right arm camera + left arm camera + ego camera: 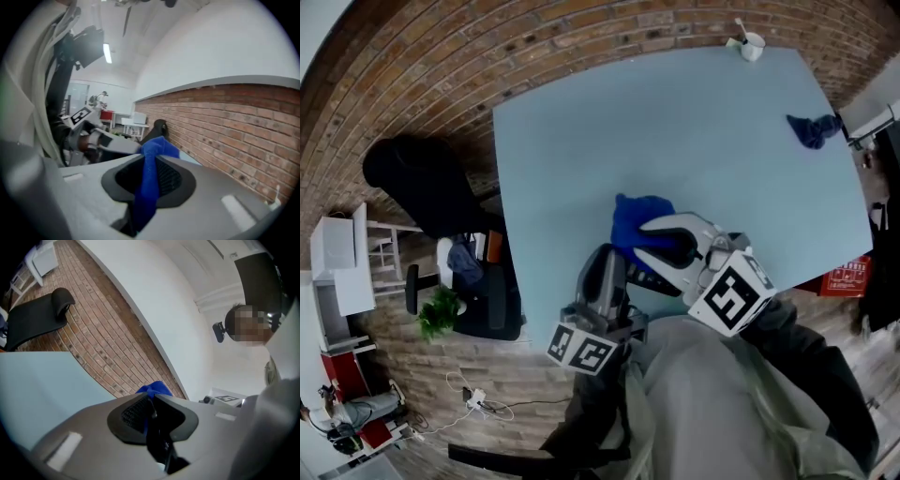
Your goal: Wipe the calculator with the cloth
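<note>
Closest to the person, the left hand-held gripper was clenched on the calculator. In the left gripper view the calculator showed as a thin, dark slab seen edge-on, pinched between the two jaws of the hand-held gripper. Its keys and face could not be made out.

Just beside it, the right hand-held gripper gripped the cloth. In the right gripper view a bright blue fold of the cloth ran down between the pads of the hand-held gripper and bunched up above their tips. From the head view the bunch sat just beyond the calculator, over the near edge of the pale blue bench.

Farther off, a darker blue rag lay near the bench's right edge, and a white cup stood at its far edge.
</note>
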`<state>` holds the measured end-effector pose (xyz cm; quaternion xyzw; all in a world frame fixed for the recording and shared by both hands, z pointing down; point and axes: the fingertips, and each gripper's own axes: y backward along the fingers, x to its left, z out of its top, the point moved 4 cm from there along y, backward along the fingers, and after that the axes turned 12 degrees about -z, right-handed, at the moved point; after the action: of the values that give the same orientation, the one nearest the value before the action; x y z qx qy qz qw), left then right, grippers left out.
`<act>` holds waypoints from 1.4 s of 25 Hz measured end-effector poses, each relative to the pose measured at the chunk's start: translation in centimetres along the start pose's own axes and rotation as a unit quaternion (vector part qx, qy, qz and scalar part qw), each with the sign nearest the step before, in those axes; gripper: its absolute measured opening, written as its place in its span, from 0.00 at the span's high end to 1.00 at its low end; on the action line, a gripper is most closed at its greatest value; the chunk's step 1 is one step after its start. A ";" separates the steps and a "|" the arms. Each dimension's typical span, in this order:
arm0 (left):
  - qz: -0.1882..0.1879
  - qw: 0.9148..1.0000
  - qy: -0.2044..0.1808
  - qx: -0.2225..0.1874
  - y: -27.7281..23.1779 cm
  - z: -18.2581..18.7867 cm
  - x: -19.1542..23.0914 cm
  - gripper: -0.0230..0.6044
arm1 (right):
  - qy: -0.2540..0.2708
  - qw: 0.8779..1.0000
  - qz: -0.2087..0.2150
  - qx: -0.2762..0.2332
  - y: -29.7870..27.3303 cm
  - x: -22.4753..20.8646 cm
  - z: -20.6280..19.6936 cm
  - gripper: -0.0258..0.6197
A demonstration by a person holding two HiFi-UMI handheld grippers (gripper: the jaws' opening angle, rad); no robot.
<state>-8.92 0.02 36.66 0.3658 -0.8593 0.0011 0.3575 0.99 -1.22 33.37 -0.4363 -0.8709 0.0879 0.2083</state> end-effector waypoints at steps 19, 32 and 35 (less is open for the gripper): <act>-0.052 0.992 -0.112 0.027 -0.3 1.2 -2.2 0.89 | -0.160 0.985 0.043 -0.049 -1.3 -5.1 1.9 0.87; -0.078 0.979 0.123 -0.142 1.8 3.6 1.4 0.89 | -0.569 0.694 0.356 -0.260 3.5 -3.0 -6.3 0.87; -0.091 0.967 0.165 -0.171 2.1 3.9 1.9 0.89 | -0.544 0.711 0.376 -0.239 6.1 -1.6 -6.0 0.87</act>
<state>-13.52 -0.67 35.49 0.3704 -0.7387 -0.1184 0.5505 8.84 1.01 36.26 -0.6396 -0.5897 0.1698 -0.4630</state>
